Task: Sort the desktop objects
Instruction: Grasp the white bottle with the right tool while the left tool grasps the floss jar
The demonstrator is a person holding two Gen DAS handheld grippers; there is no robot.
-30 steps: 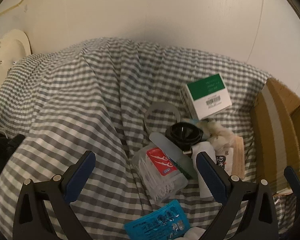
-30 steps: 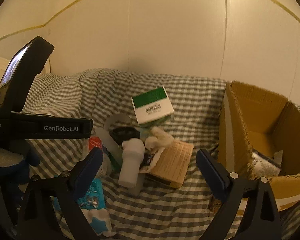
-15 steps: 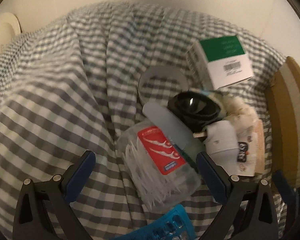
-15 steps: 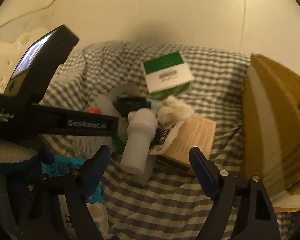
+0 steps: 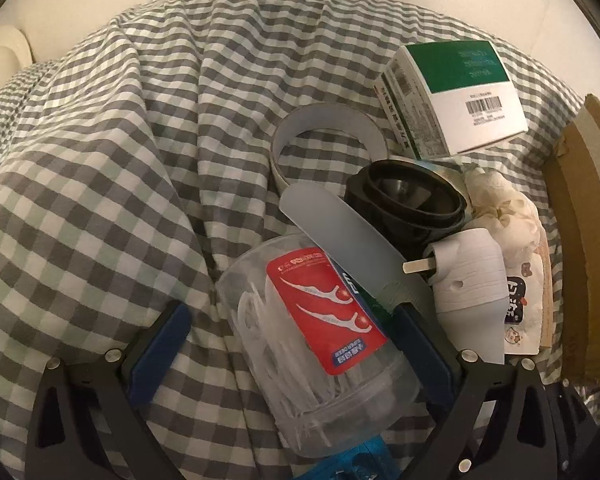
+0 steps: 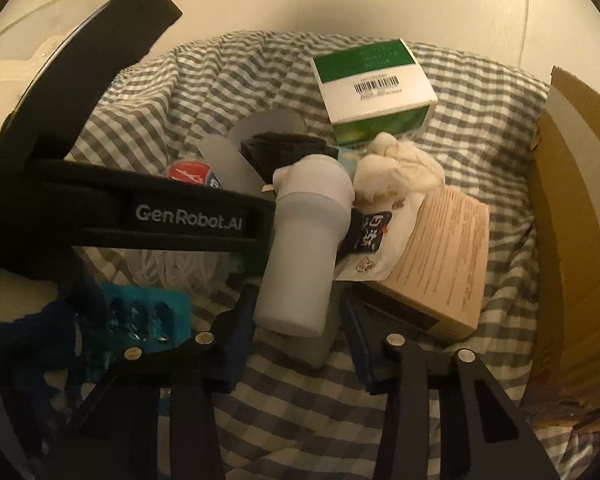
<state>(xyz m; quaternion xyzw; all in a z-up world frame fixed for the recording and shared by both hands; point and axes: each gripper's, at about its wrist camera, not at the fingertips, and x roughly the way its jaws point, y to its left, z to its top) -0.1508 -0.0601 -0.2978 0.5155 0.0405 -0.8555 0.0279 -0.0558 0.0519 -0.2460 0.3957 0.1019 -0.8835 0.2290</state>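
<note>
Left tongs (image 5: 290,338) wide, jaws just narrowing slightly; right tongs (image 6: 298,330) half-closed, jaws just narrowing.

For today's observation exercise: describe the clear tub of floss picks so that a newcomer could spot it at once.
Start at the grey-and-white checked cloth and go to the heap of small items beside the cardboard box. At the heap's near edge, in front of the black bowl, lies the floss-pick tub on its side. It alone is see-through, packed with white picks, with a red label.
</note>
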